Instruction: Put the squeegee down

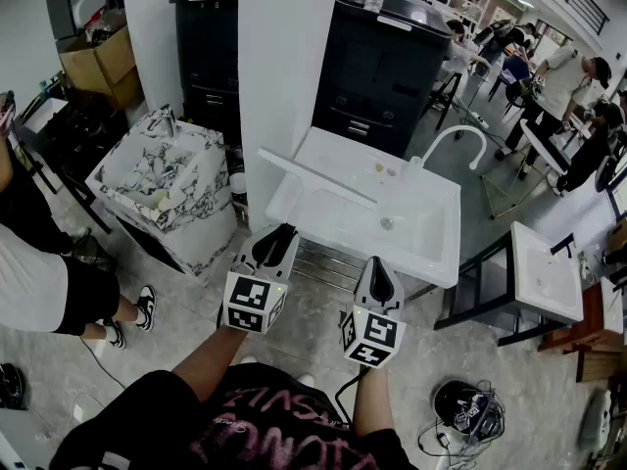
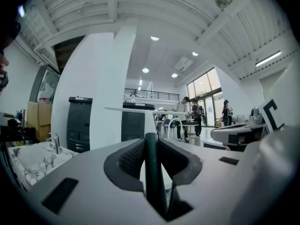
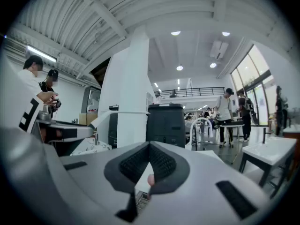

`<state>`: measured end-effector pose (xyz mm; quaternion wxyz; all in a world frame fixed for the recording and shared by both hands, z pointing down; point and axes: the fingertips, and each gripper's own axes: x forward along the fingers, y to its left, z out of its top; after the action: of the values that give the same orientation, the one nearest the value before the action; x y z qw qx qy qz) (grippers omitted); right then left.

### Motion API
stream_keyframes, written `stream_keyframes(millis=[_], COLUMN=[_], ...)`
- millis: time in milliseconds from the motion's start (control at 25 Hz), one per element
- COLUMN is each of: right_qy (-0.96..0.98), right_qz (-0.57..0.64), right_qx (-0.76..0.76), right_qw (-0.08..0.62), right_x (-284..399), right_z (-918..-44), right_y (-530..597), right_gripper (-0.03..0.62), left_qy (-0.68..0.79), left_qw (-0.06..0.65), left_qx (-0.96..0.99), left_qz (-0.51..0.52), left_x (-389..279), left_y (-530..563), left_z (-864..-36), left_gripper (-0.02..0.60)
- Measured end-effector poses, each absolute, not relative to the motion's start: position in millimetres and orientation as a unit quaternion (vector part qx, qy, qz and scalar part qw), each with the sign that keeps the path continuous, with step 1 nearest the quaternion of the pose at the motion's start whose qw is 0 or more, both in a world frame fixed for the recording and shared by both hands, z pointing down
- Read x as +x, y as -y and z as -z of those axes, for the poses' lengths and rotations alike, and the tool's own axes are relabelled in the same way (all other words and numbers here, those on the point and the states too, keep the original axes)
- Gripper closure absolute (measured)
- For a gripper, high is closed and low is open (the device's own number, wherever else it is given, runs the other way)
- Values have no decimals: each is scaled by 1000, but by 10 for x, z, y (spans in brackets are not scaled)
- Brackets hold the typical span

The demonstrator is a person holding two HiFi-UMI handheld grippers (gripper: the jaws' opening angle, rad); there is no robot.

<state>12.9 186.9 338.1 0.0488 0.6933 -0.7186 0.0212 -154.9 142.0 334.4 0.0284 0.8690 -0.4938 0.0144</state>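
Over the sink's left rim, the left gripper squeezes the squeegee's dark handle, so the long white bar is held up, not yet put down. The right gripper is pinched together on nothing.

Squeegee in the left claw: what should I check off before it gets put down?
1. Grip: ok. The left claw is shut on the squeegee, dark handle between the jaws.
2. Blade touching the sink: cannot tell; it lies across the sink's left part.
3. Landing space: ok; the basin shows bare white.
4. Faucet: ok; it stands apart from the blade, on the sink's right.
5. Right claw: ok; shut, empty, off the squeegee.
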Motion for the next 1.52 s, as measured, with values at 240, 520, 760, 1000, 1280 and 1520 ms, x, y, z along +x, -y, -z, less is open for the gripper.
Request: stream_keyframes(millis=[240,520,760,1000,1280,1520], right_qy=[716,719,721,720,731,745], right_qz=[-21,-22,-14,-17,-14,-18], right_qx=[696,693,692,693,681,666], right_qw=[46,46,36,39,37,41], right_x=[183,204,250,410,679,866], right_z=[-3369,-3404,-3366,-3366,-3383,-3460], right_y=[-1923,-1937,-1970,-2066,-2183,-2223], right_gripper=[574,574,574,574,574,572], left_qy=[494,497,501,498,502,516], left_qw=[26,30,31,27,20,11], left_qx=[869,867,865,866,864,856], left_qz=[-15,-20,-23,-27,-25,-24], left_x=[-1523,-1502,-1469,-1276,-979,-748], left_y=[-1465,-1453,-1482,-1573,-1696,-1752], left_z=[-3347,-3376,-3379,-3338,-3281,-3273], left_gripper=[485,485,486,485,485,485])
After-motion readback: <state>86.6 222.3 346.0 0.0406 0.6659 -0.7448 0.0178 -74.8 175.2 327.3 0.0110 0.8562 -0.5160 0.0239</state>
